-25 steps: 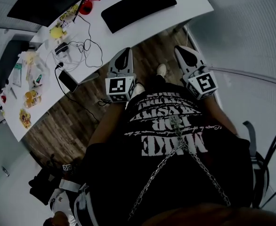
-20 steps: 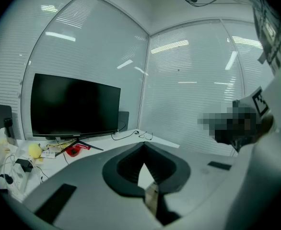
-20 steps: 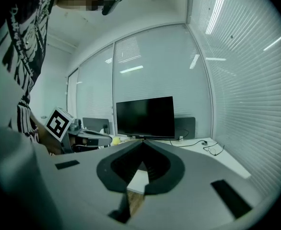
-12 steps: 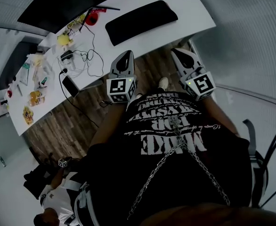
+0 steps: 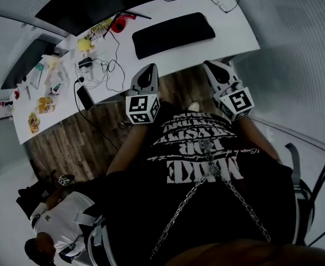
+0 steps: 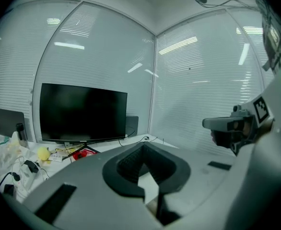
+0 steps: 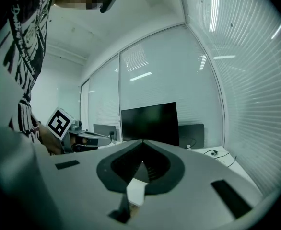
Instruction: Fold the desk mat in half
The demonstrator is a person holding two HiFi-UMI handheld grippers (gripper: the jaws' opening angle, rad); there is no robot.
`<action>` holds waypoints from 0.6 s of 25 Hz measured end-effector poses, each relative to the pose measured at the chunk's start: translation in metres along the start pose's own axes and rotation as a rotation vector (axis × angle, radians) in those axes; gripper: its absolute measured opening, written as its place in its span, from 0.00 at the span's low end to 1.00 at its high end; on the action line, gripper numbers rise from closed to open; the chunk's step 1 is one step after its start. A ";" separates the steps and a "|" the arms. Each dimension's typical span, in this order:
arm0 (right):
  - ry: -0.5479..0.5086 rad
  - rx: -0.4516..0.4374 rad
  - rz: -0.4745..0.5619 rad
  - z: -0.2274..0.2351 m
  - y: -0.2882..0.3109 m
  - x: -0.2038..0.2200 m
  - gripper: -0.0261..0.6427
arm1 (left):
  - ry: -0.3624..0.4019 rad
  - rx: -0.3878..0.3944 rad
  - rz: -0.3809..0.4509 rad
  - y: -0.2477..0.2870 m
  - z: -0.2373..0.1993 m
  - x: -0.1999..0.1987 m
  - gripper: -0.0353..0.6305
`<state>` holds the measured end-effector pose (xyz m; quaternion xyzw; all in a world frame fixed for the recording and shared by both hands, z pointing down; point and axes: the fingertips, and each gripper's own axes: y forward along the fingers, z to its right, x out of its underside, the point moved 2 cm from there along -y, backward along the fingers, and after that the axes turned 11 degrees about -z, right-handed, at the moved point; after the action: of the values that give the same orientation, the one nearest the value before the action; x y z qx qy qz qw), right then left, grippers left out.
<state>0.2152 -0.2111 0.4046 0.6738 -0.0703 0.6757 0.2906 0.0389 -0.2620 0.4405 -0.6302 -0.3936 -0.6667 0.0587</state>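
The black desk mat [image 5: 173,35] lies flat and unfolded on the white desk [image 5: 234,29], near its right end. In the head view both grippers hang in front of the person's body, short of the desk's near edge and over the wooden floor. My left gripper [image 5: 150,66] points at the desk just left of the mat. My right gripper [image 5: 209,65] points at the desk's right end, below the mat. In each gripper view the jaws meet at the tip, left gripper [image 6: 143,145] and right gripper [image 7: 141,142], with nothing between them. Neither touches the mat.
A dark monitor [image 5: 101,4] stands behind the mat. Left of the mat lie a red object [image 5: 118,24], tangled cables [image 5: 110,68], a phone [image 5: 84,97] and yellow items [image 5: 85,43]. Glasses [image 5: 226,3] rest at the far right. Another person [image 5: 57,226] crouches at lower left.
Both grippers have come closer to the desk's near edge, and the mat now sits lower in the head view. The crouching person at lower left has come further into view.
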 end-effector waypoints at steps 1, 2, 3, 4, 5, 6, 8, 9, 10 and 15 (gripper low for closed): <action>0.000 -0.008 0.002 0.000 0.002 0.000 0.03 | 0.000 -0.009 0.001 0.000 -0.001 -0.001 0.06; -0.001 -0.016 0.003 0.001 0.003 0.001 0.03 | 0.002 -0.016 0.003 0.000 -0.002 -0.002 0.06; -0.001 -0.022 0.001 0.003 0.006 0.003 0.03 | 0.007 -0.020 0.004 0.001 -0.002 -0.002 0.06; 0.001 -0.028 -0.003 0.004 0.008 0.006 0.03 | 0.014 -0.022 0.005 0.003 -0.001 -0.001 0.06; 0.004 -0.033 -0.009 0.005 0.011 0.008 0.03 | 0.017 -0.021 0.003 0.004 0.000 0.002 0.06; 0.006 -0.038 -0.015 0.005 0.013 0.010 0.03 | 0.016 -0.019 -0.002 0.006 -0.001 0.004 0.06; 0.001 -0.045 -0.026 0.004 0.016 0.011 0.03 | 0.004 -0.014 -0.009 0.010 -0.005 0.005 0.06; -0.002 -0.044 -0.029 0.004 0.017 0.010 0.03 | 0.001 -0.011 -0.008 0.012 -0.007 0.003 0.06; -0.002 -0.041 -0.031 0.006 0.019 0.009 0.03 | 0.000 -0.008 -0.007 0.016 -0.009 0.001 0.06; 0.018 -0.016 -0.034 0.018 0.030 0.004 0.03 | 0.010 0.021 -0.015 0.032 -0.011 -0.004 0.06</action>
<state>0.2161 -0.2435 0.4189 0.6665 -0.0619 0.6760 0.3081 0.0494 -0.2916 0.4524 -0.6234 -0.4048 -0.6660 0.0623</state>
